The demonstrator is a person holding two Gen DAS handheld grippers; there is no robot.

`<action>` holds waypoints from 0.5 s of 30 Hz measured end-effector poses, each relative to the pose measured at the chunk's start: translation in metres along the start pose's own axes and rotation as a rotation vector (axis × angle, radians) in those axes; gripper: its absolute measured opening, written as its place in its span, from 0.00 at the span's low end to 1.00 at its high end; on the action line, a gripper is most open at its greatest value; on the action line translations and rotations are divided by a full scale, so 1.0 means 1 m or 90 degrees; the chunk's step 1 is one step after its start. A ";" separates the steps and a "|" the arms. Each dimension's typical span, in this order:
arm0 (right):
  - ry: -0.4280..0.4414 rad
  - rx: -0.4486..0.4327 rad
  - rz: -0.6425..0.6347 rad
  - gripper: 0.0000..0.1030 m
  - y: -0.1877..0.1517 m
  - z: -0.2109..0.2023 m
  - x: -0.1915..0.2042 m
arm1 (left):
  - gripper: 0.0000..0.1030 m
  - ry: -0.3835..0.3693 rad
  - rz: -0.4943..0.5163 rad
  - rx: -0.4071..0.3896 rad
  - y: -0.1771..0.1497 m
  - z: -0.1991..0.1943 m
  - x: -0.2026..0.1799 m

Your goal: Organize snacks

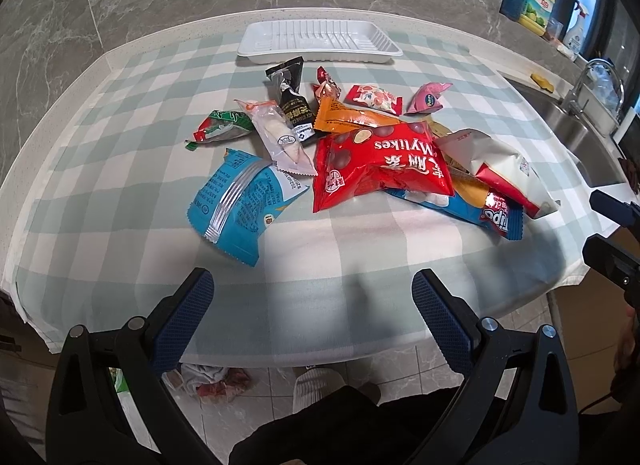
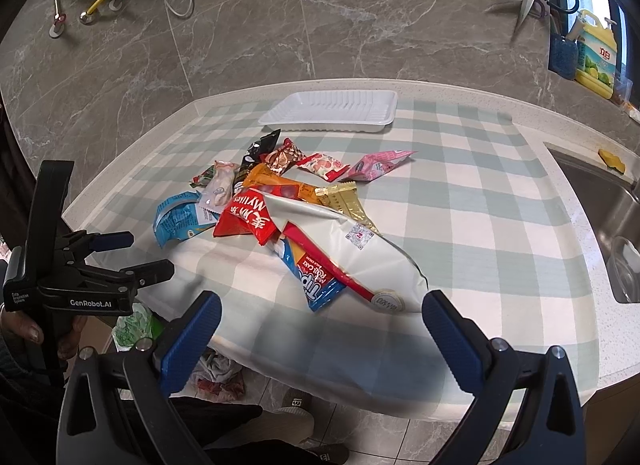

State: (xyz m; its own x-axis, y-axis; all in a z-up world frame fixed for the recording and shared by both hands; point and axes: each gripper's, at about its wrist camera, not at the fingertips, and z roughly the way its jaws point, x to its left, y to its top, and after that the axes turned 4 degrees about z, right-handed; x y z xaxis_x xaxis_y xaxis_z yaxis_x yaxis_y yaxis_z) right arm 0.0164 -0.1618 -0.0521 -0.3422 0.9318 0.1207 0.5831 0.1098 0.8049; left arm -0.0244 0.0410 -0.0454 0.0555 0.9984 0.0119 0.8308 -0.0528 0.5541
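Snack pile, loose, mid-bench on the checked cloth. Red chocolate-ball bag (image 1: pixel 380 163) on top at centre, print upside down. Light blue packet (image 1: pixel 240 201) lies alone just left of it, seam side up. Large white bag (image 2: pixel 352 253) slumps at the right, overlapping a blue cake-roll wrapper (image 2: pixel 316 285). Orange packet (image 1: pixel 348 117) pokes out behind the red bag. Farther back: black sachet (image 1: pixel 290 95), clear pouch (image 1: pixel 276 133), green-red candy (image 1: pixel 220 127), pink packet (image 1: pixel 428 99), small red-white packet (image 1: pixel 374 97). White ribbed tray (image 1: pixel 320 41) sits empty, flat, beyond the pile.

Tablecloth (image 1: pixel 120 169) pale green-white check; tray (image 1: pixel 320 43) white; Mylikes bag (image 1: pixel 380 165) red; claw pads (image 1: pixel 184 321) blue.
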 end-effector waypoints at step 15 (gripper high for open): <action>-0.001 0.001 -0.001 1.00 -0.001 0.000 0.000 | 0.98 0.001 0.001 0.000 0.000 0.000 0.001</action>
State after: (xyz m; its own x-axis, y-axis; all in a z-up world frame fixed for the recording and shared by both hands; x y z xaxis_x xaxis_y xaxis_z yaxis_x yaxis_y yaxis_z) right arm 0.0163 -0.1614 -0.0528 -0.3414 0.9324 0.1185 0.5842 0.1117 0.8039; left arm -0.0244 0.0417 -0.0457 0.0552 0.9984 0.0137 0.8309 -0.0536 0.5539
